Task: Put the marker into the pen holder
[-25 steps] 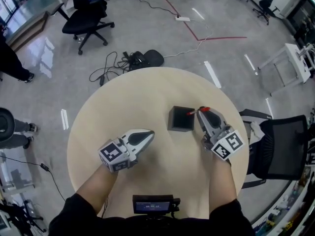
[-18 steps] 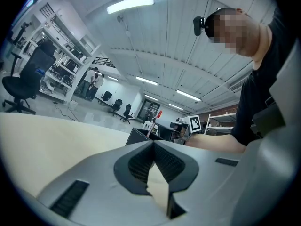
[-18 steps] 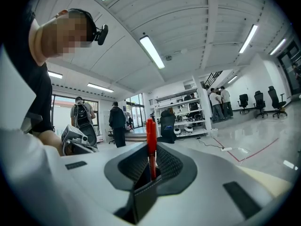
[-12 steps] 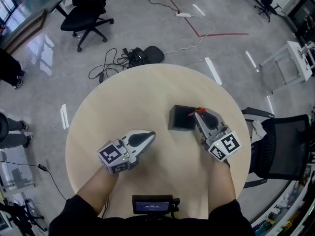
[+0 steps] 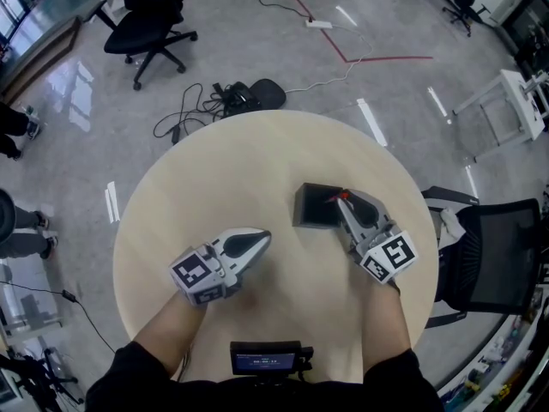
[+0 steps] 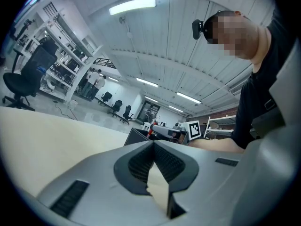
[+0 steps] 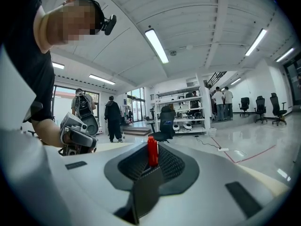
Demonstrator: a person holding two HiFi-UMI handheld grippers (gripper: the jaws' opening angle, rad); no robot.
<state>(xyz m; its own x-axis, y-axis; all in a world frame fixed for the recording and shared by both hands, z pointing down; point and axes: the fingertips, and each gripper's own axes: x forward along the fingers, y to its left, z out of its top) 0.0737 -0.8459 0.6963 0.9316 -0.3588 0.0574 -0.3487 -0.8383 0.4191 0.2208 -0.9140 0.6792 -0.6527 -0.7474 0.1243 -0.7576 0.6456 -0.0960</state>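
A black square pen holder point(image 5: 314, 207) stands right of centre on the round beige table point(image 5: 214, 178). My right gripper point(image 5: 345, 201) is shut on a red marker point(image 5: 342, 196), whose tip lies at the holder's right rim. In the right gripper view the marker point(image 7: 152, 150) stands upright between the ribbed pads. My left gripper point(image 5: 262, 238) rests shut and empty on the table, left of the holder. From the left gripper view, its jaws point(image 6: 153, 144) meet with nothing between them, and the holder point(image 6: 135, 137) shows just beyond.
A small black device point(image 5: 266, 356) sits at the table's near edge. A black office chair point(image 5: 489, 260) stands close on the right, another point(image 5: 146, 24) at the far left. Cables point(image 5: 202, 110) lie on the floor beyond the table. People stand in the background point(image 7: 113, 117).
My right gripper has shifted a little to the left with the marker, closer over the holder's right rim. The left gripper has barely moved.
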